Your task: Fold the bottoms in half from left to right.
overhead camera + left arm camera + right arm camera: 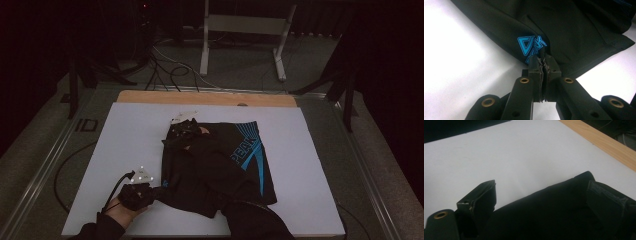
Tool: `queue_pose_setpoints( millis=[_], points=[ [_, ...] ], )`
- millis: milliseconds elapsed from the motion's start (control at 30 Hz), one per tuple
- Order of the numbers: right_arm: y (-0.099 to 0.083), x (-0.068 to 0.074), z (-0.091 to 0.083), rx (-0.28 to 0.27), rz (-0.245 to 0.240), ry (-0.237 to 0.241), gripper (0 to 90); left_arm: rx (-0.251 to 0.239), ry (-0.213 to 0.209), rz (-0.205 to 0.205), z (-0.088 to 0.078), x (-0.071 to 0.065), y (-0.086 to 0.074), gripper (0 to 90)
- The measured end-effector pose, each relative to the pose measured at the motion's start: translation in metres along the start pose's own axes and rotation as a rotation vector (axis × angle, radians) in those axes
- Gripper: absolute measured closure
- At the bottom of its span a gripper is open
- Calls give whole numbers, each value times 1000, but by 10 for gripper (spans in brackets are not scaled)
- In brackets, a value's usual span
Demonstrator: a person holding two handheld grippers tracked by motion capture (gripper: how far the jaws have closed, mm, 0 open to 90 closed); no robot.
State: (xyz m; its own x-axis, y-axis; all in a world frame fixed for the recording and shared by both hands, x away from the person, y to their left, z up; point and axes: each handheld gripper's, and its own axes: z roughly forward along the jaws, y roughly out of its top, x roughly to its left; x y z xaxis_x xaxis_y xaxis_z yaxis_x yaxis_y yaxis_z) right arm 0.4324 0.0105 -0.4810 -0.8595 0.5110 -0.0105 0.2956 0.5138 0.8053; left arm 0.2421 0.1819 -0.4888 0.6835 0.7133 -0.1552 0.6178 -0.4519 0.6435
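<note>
A black garment point(220, 165) with blue print lies on the white tabletop point(125, 150). My left gripper point(162, 189) is at the garment's near left corner. In the left gripper view its jaws are shut point(543, 60) on a fold of the black fabric point(574, 30), right beside a blue logo point(530, 46). My right gripper point(176, 131) sits at the garment's far left corner, with the person's dark sleeve stretched across the cloth. In the right gripper view its jaws stand wide apart point(541, 187). A roll of black fabric point(544, 215) lies between them, with a gap at the left pad point(482, 200).
A wooden strip point(210, 98) runs along the table's far edge, also seen in the right gripper view point(599, 142). Behind it stand a white frame point(245, 25) and loose cables point(165, 70) on the floor. Bare white surface surrounds the garment on all sides.
</note>
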Motion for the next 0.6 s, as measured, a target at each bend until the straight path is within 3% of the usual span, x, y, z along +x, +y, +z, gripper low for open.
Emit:
queue_pose_setpoints(
  millis=[100, 233, 333, 600],
  points=[
    [4, -2, 6, -3, -1, -17, 100, 2, 0, 4, 0, 0, 0, 863],
    [6, -6, 13, -19, 50, -20, 100, 6, -1, 5, 0, 1, -1, 863],
    [5, -8, 19, -1, 62, -30, 103, 6, -1, 5, 0, 1, -1, 863],
    [2, -10, 36, 47, 116, -125, 178, 2, 1, 3, 1, 1, -1, 863]
  ],
)
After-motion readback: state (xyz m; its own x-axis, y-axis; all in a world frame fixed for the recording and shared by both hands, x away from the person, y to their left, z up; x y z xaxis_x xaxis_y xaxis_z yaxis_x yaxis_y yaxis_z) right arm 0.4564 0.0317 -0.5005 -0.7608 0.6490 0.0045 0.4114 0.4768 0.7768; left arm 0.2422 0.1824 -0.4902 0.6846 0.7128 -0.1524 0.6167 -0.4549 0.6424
